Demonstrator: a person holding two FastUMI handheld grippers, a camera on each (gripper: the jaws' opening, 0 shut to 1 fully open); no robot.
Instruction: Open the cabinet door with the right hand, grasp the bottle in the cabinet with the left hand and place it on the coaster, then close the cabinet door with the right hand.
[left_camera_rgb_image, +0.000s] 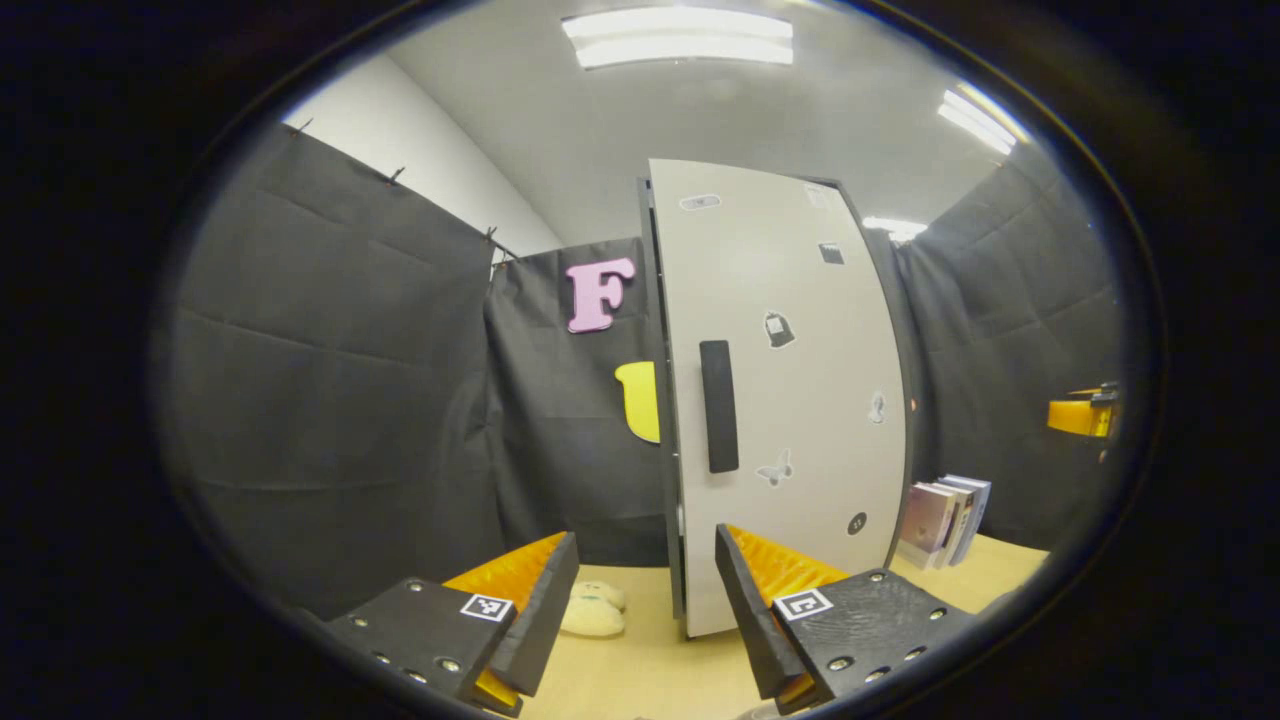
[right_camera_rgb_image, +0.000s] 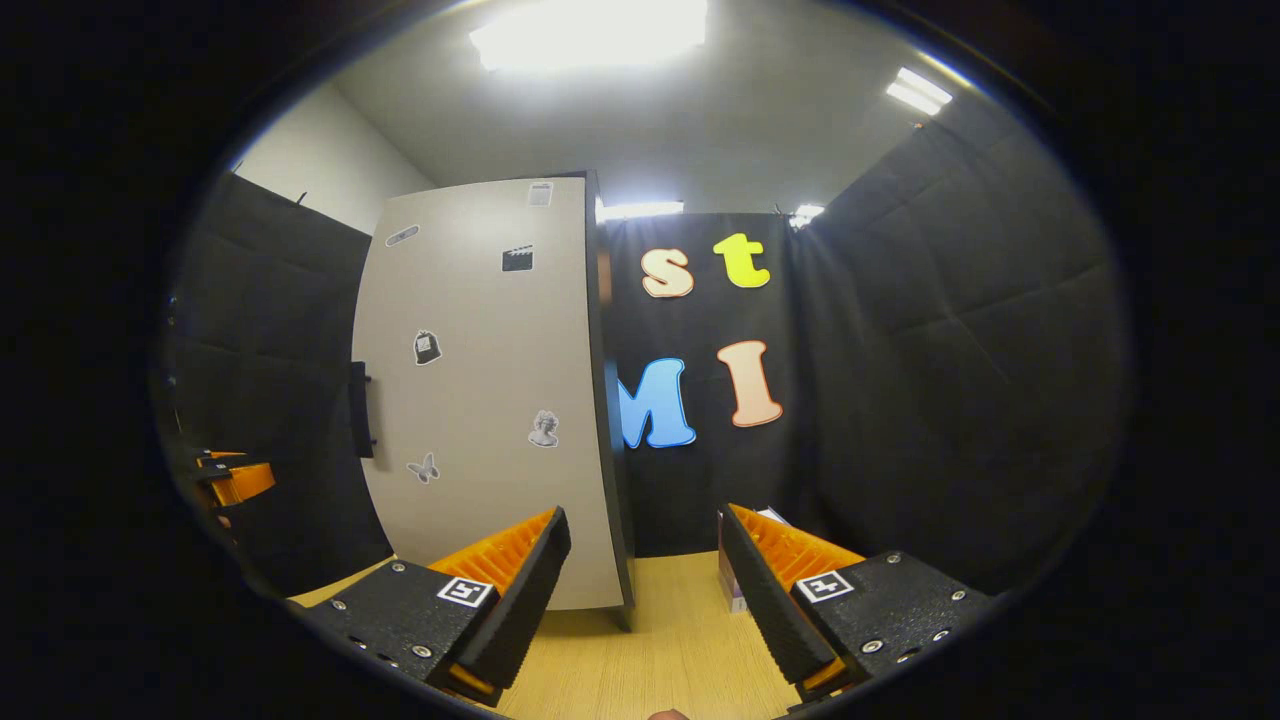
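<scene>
left hand-held gripper (left_camera_rgb_image: 640, 610): fingers wide apart, holding nothing, above the worktop (left_camera_rgb_image: 650, 670) | right hand-held gripper (right_camera_rgb_image: 645, 590): fingers wide apart, holding nothing | cabinet door (left_camera_rgb_image: 790, 400): shut, upright on the worktop, dark handle (left_camera_rgb_image: 718, 405) near its left edge | books (left_camera_rgb_image: 945, 520): just right of the cabinet | bottle, coaster: cannot tell where

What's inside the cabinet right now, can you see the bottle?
No. The cabinet door is shut, handle untouched, so the inside is hidden and no bottle can be confirmed. Both the left gripper and right gripper hang open in front of it.
</scene>
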